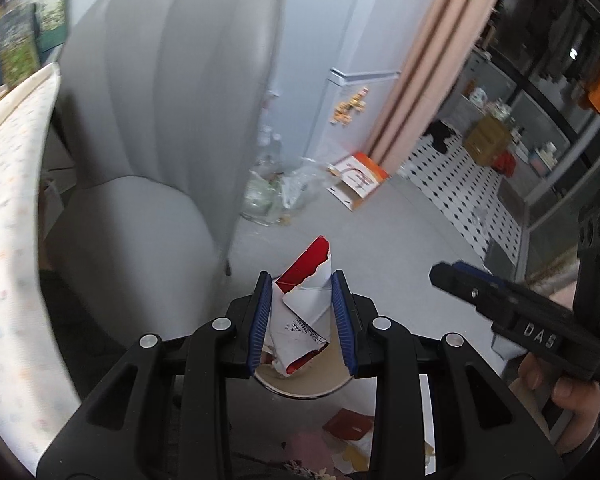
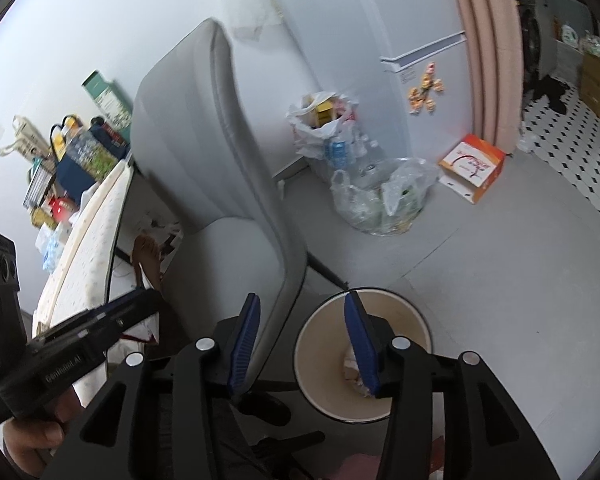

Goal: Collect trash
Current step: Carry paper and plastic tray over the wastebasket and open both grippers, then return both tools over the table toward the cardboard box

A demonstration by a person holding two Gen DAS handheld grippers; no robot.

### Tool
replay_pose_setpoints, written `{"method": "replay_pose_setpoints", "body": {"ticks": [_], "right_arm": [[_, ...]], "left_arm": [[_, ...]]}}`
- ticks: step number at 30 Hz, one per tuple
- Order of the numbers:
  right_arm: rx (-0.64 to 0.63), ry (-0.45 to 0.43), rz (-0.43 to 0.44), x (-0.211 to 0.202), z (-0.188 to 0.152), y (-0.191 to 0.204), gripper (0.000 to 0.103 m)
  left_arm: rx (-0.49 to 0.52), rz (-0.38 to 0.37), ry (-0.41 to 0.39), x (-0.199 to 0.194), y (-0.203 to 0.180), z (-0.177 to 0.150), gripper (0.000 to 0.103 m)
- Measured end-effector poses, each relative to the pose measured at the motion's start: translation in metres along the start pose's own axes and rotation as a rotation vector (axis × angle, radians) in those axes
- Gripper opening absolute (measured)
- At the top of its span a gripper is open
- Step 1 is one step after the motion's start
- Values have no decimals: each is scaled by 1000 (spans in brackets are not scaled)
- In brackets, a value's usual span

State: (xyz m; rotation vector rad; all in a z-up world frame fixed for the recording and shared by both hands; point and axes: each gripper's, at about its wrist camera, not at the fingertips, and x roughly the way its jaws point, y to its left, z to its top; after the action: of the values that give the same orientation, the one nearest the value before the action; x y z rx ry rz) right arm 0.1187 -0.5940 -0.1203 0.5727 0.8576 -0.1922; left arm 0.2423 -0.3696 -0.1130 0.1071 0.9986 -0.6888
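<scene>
My left gripper (image 1: 302, 280) is shut on a crumpled red and white paper wrapper (image 1: 300, 312), pinched between both blue pads. Right under it I see the rim of a round cream waste bin (image 1: 300, 391). In the right wrist view the same bin (image 2: 404, 320) stands on the grey floor with crumpled paper (image 2: 354, 366) at its bottom. My right gripper (image 2: 300, 300) hangs open over the bin's left rim with nothing between its pads. Each gripper shows at the edge of the other's view: the right gripper (image 1: 460, 280) and the left gripper (image 2: 140, 300), both held by a hand.
A grey padded chair (image 2: 220, 140) stands just left of the bin. A table with a patterned cloth (image 1: 8, 200) lies further left. Clear bags of bottles (image 2: 380, 196) and an orange and white box (image 2: 474, 166) sit by the wall. Red paper scraps (image 1: 348, 424) lie on the floor.
</scene>
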Motion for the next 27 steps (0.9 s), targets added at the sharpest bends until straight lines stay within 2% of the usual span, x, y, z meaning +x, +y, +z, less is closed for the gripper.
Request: {"method": "replay_pose_setpoints", "body": {"ticks": [3, 5, 10, 12, 14, 15, 17, 19, 22, 27], "right_arm": [[25, -22, -19, -10, 4, -14, 46], [42, -37, -29, -16, 6, -22, 46], [56, -50, -32, -22, 9, -28, 47], [50, -53, -27, -22, 9, -24, 49], [38, -54, -20, -21, 8, -17, 56], [29, -52, -11, -20, 7, -11, 58], [19, -57, 2, -20, 7, -1, 70], [6, -68, 17, -21, 6, 11, 78], [-11, -83, 37, -22, 6, 30, 89], [-60, -89, 79, -20, 5, 71, 94]], "left_arm": [[23, -42, 23, 8, -14, 1, 34], [33, -69, 24, 10, -20, 2, 58], [20, -58, 0, 4, -19, 2, 74], [2, -46, -18, -3, -12, 3, 80], [-13, -33, -41, -11, -4, 5, 89], [-22, -21, -57, -18, 2, 5, 91], [-42, 4, -84, -29, 13, 6, 95], [-64, 25, -103, -41, 26, 6, 97], [-99, 51, -129, -56, 48, 4, 97], [-167, 104, -178, -88, 86, -3, 97]]}}
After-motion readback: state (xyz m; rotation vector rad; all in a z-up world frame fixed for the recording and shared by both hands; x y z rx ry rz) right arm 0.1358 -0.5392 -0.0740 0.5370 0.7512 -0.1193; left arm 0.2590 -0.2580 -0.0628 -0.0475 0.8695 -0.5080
